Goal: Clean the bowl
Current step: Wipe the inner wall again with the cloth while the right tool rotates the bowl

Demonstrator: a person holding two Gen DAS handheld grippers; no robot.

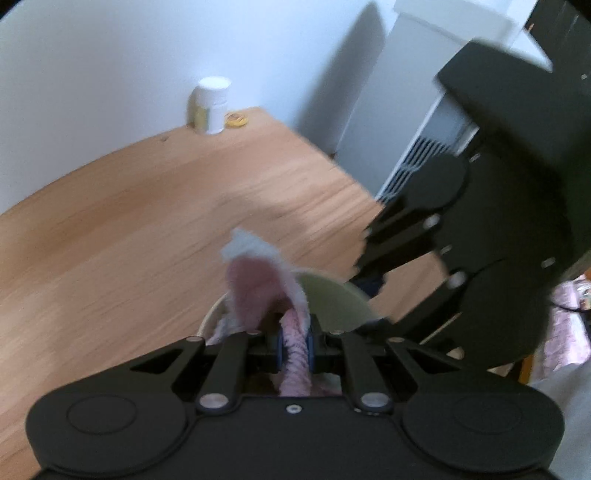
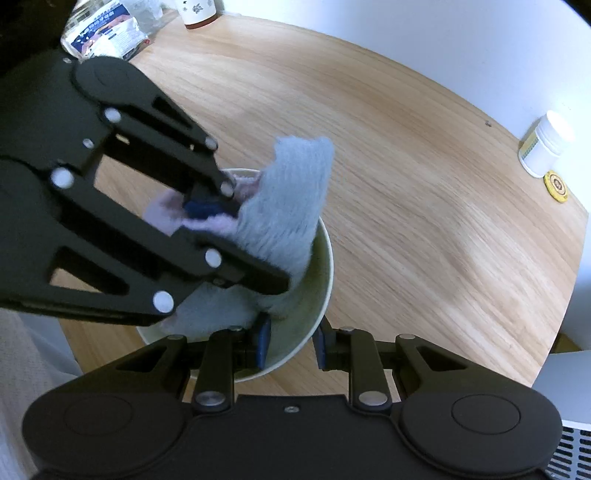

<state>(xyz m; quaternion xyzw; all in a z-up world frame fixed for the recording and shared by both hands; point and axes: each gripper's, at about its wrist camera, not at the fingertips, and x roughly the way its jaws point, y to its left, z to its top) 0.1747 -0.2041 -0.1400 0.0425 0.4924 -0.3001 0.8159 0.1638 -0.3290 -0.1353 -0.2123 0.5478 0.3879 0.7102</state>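
A pale bowl (image 2: 321, 258) with a greenish inside sits near the front edge of the wooden table (image 2: 406, 147). My right gripper (image 2: 291, 343) stands astride its near rim, one blue pad inside and one outside, shut on the wall. My left gripper (image 2: 208, 212) reaches in from the left, shut on a fluffy pink-and-grey cloth (image 2: 288, 206) that fills much of the bowl. In the left wrist view the left gripper (image 1: 295, 345) pinches the cloth (image 1: 255, 284) over the bowl (image 1: 332, 302), and the right gripper (image 1: 369, 295) comes in from the right. The bowl's bottom is hidden by the cloth.
A white jar (image 2: 545, 144) and a small yellow disc (image 2: 557, 186) stand at the far right of the table. A cup (image 2: 197, 13) and a plastic packet (image 2: 107, 31) lie at the far left. A white appliance with a grille (image 1: 417, 162) stands beyond the table's edge.
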